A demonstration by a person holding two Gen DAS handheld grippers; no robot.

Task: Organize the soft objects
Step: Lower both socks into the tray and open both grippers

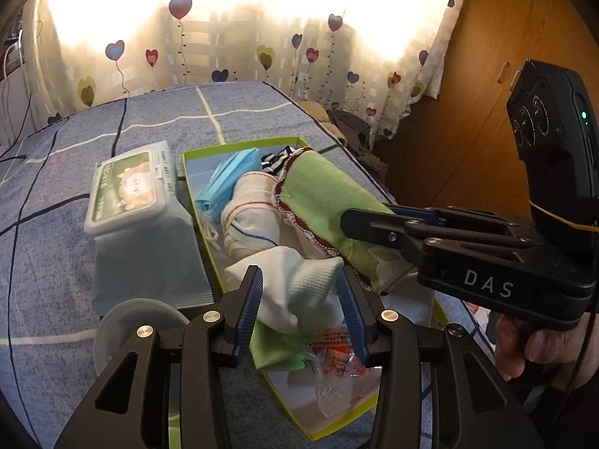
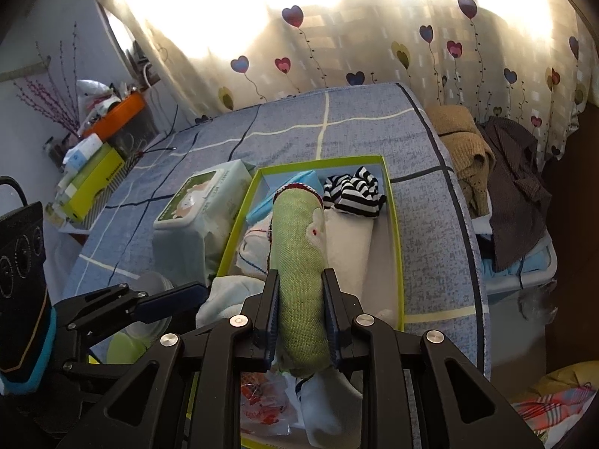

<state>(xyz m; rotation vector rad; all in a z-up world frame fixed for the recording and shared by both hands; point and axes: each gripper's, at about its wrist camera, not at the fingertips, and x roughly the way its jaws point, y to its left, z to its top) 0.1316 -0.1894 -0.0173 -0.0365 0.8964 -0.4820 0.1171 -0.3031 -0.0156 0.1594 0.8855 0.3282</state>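
- The left gripper (image 1: 299, 280) stands with its jaws wide; a white sock (image 1: 295, 280) lies between them in the box (image 1: 239, 146), and whether the blue pads (image 1: 252, 299) touch it cannot be told.
- The right gripper (image 2: 301, 280) has its jaws narrow, clamped on a rolled green sock (image 2: 299, 247) that sticks out ahead of the tips and rests on the pile in the box.
- In the left view the right gripper (image 1: 350, 220) comes in from the right, its tips on the green sock (image 1: 325, 194), just beyond and right of the left jaws; a hand (image 1: 531, 344) holds its grip.
- Ahead of the left jaws lies a cream cloth (image 1: 251, 217) with red and blue lines, and beyond it a blue mask (image 1: 228, 179).
- Ahead and right of the right jaws sits a striped black-and-white cloth (image 2: 353, 191) at the box's far end.
- Just under the left jaws, nearer the camera, are a green cloth (image 1: 277, 351) and a clear wrapper (image 1: 333, 370) with orange print.
- Left of both jaws, outside the box and just beside its wall, a wipes pack (image 1: 138, 202) stands on the bed (image 1: 56, 224).
- A round grey-white object (image 1: 116, 321) lies on the bed at the left jaw's outer side.
- Far right of the right jaws, clothes (image 2: 486, 164) are heaped off the bed's edge.
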